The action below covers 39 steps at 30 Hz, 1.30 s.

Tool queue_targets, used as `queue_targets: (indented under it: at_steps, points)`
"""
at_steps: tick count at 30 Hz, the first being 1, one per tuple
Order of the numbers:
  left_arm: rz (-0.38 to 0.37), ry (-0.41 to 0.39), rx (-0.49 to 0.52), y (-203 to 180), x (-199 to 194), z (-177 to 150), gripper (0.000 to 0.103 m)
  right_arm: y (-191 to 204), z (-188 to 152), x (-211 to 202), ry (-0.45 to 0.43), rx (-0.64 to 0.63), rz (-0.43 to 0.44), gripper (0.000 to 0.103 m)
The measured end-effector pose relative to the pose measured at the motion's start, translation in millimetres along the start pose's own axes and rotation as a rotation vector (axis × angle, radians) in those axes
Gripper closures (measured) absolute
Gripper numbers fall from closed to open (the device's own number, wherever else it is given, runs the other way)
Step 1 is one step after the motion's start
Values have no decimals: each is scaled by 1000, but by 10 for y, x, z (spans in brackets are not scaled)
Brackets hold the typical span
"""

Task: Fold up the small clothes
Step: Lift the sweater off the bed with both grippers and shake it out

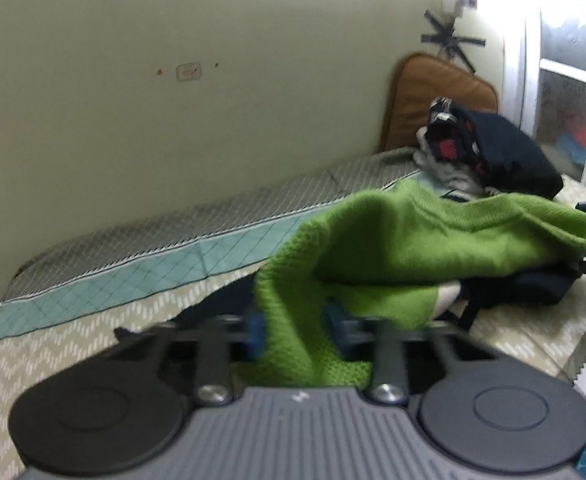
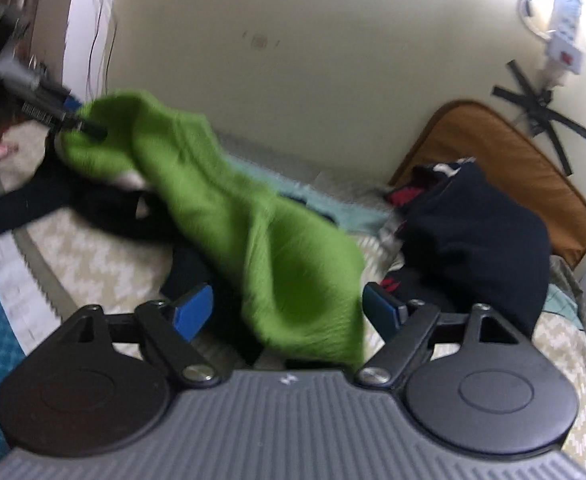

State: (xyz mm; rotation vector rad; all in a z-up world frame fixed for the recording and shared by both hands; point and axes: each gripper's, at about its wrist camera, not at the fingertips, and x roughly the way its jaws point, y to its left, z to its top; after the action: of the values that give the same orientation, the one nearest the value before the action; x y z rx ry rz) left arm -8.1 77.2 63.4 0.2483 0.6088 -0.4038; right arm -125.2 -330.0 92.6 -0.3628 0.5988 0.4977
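Left wrist view: my left gripper [image 1: 293, 330] pinches one end of a green knit garment [image 1: 433, 240]. My right gripper [image 2: 289, 308] stands wide, the garment's other end draped loose between its blue pads [image 2: 193, 312]. Behind, a heap of dark clothes [image 2: 477, 232] sits on the zigzag-patterned bedspread [image 1: 53, 352], against a brown cushion [image 2: 513, 160] and pale wall [image 1: 173, 140].

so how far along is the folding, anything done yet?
Nothing looks folded yet. In hand: the green knit garment hangs stretched above the bed, the left gripper shut on one end, while its other end lies between the right gripper's open jaws, not pinched. Left: fold the green piece, then the dark clothes under it and the heap of dark clothes by the brown cushion.
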Motion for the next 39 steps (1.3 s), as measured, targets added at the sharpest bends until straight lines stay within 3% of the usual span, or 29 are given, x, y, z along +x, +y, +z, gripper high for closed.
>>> queue_targets:
  at_steps: [2,7,10,12,13,14,15,18,21,25,28,31,36,39]
  points:
    - [17,-11,-14,-1,-77,-20,96,128,-47,83,10,-95,-51,38]
    - [32,-100,-37,-53,-455,-20,96,432,-125,44,-73,-357,-234,35]
    - [40,-152,-37,-166,-649,-55,96,597,-200,-30,-119,-502,-229,35]
    - [50,-187,-48,-238,-754,-100,96,627,-247,32,-90,-549,-195,38]
    - [58,-205,-64,-268,-800,-126,96,595,-264,100,-61,-556,-192,52]
    - [62,-221,-85,-289,-847,-148,96,545,-272,169,-28,-557,-196,77]
    - [57,-234,-104,-310,-896,-157,96,475,-275,216,-3,-544,-202,86]
    - [46,-282,-155,-390,-1032,-184,96,321,-194,142,-14,-467,-226,92]
    - [67,-350,-122,-516,-1232,-111,96,191,63,-135,-132,-407,-322,93]
    - [89,-487,-106,-520,-1700,164,96,-58,677,-730,-347,-280,-448,93]
    - [119,-628,-135,-409,-2209,397,96,-133,1141,-1204,-505,-222,-463,93]
    - [155,-762,-169,-333,-2773,590,96,-39,1541,-1650,-644,-250,-499,93]
    - [213,-884,-203,-306,-3537,845,96,25,2077,-2290,-809,-269,-507,93]
    - [280,-958,-189,-359,-3854,950,96,56,2294,-2596,-862,-269,-489,93]
